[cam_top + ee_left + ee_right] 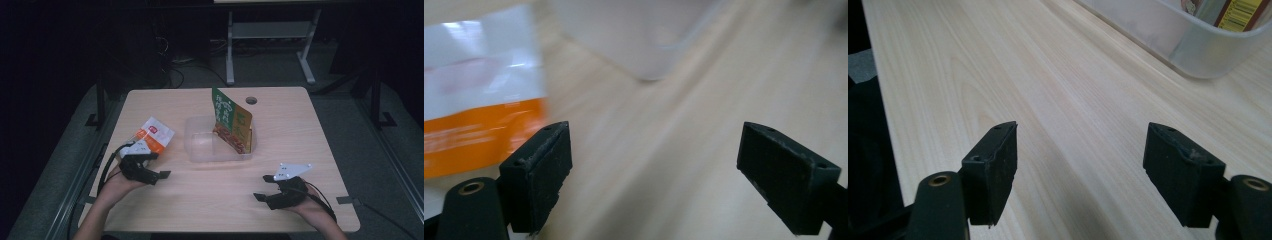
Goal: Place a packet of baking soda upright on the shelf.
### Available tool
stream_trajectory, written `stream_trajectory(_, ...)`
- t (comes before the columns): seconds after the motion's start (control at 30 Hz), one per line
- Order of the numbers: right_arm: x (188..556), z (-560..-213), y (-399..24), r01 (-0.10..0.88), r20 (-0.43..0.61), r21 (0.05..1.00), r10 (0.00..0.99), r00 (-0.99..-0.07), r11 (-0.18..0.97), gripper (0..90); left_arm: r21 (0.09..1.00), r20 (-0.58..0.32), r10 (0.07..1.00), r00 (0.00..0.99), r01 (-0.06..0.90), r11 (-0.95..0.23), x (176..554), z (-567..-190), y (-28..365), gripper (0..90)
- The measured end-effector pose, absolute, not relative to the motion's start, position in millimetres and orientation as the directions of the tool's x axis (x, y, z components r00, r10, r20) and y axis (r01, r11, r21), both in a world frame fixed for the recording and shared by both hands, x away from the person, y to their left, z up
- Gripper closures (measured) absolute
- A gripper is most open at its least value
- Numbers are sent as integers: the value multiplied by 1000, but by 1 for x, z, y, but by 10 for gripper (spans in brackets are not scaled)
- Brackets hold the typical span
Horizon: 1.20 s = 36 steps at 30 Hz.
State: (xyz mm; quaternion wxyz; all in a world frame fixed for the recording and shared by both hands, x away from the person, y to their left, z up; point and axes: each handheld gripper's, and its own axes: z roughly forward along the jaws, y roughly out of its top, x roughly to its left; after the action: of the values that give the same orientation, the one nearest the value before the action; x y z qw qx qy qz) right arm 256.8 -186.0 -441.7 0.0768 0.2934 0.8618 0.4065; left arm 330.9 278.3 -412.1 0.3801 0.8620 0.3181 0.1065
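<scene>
Dark room all around, pale wooden tabletop [200,200] lit in the middle. My left gripper [150,172] sits near the left edge, forearm coming up from the near-left corner, jaws spread wide with nothing between them. Just past it, touching or almost touching its top, lies the orange-and-white packet [152,135], and in my left gripper view that packet [479,100] is off beside one jaw, blurred. My right gripper [267,192] rests low near the near-right corner, jaws pointing toward the left edge and parted wide over bare wood. Out at the middle of the tabletop stands the clear plastic tub [200,145], with the green-and-yellow snack bag [230,120] propped upright in its right end. Beyond the far edge, grey floor and white desk legs [230,50].
</scene>
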Motion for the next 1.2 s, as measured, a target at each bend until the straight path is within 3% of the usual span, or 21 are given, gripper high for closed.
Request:
stream_trajectory(0.17,260,-444,-183,493,129,718,603,-788,491,271,721,-37,700,713,505,-475,354,-408,305,138)
stream_trajectory(0.4,262,-446,-181,483,117,722,600,-791,496,263,706,-10,777,629,554,-440,385,-414,335,139)
stream_trajectory(0.6,263,-447,-180,488,120,718,602,-789,497,258,700,-41,810,585,595,-395,410,-422,356,152)
stream_trajectory(0.93,266,-449,-179,504,152,716,597,-788,483,248,667,-114,816,566,653,-360,436,-445,370,295)
stream_trajectory(1.1,264,-449,-177,482,108,708,595,-796,516,243,677,-221,798,561,677,-289,437,-452,377,428)
stream_trajectory(1.2,263,-448,-178,485,121,718,597,-793,499,226,660,-197,801,566,680,-319,437,-454,376,479)
